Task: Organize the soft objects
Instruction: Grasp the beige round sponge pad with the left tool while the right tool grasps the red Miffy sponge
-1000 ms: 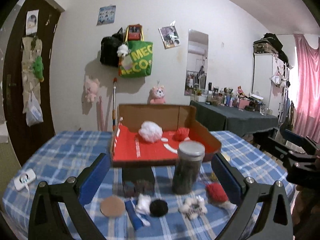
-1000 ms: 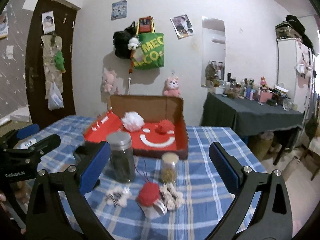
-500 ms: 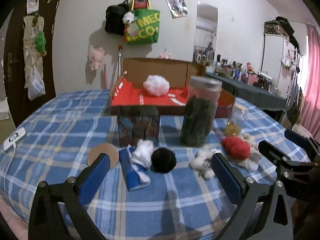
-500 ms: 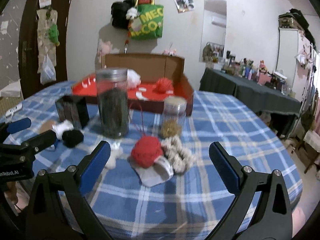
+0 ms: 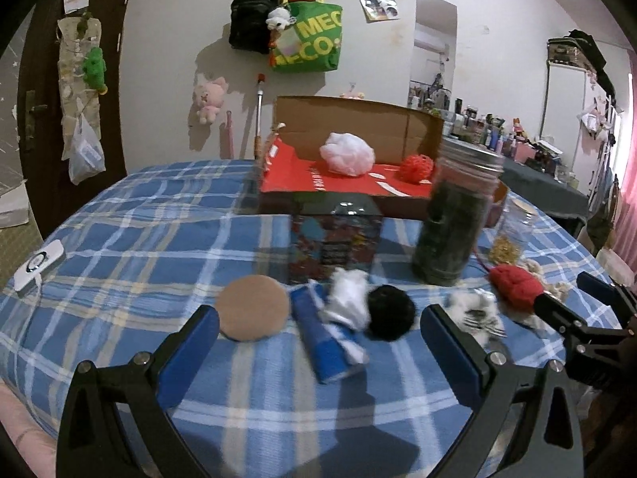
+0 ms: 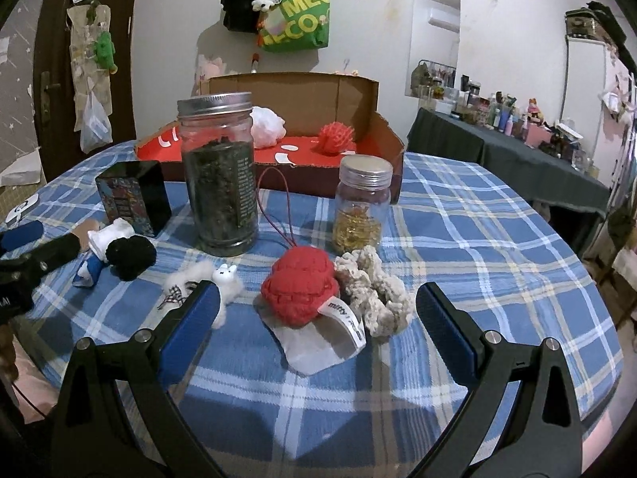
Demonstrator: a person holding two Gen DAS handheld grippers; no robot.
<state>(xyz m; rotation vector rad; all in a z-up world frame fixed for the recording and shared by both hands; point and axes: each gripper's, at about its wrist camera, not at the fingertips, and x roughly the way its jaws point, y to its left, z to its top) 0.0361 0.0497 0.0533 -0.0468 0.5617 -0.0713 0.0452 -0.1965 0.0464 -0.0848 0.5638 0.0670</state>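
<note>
Behind tall jar [image 5: 458, 215], small jar [image 5: 511, 227] half hidden, blurred.

Bench [image 6: 458, 215] with blue checked cloth. On it: open cardboard box [image 6: 338, 91] at back, tall jar [image 6: 217, 171], small jar [image 6: 362, 203], dark tin [image 6: 133, 197], red knit ball [image 6: 302, 283] touching beige scrunchie [image 6: 376, 290], black pompom [image 6: 129, 255], white fluffy toy [image 6: 225, 281], brown round pad [image 5: 253, 306], blue-white roll [image 5: 326, 338], white gadget [image 5: 38, 265] at left edge.
</note>
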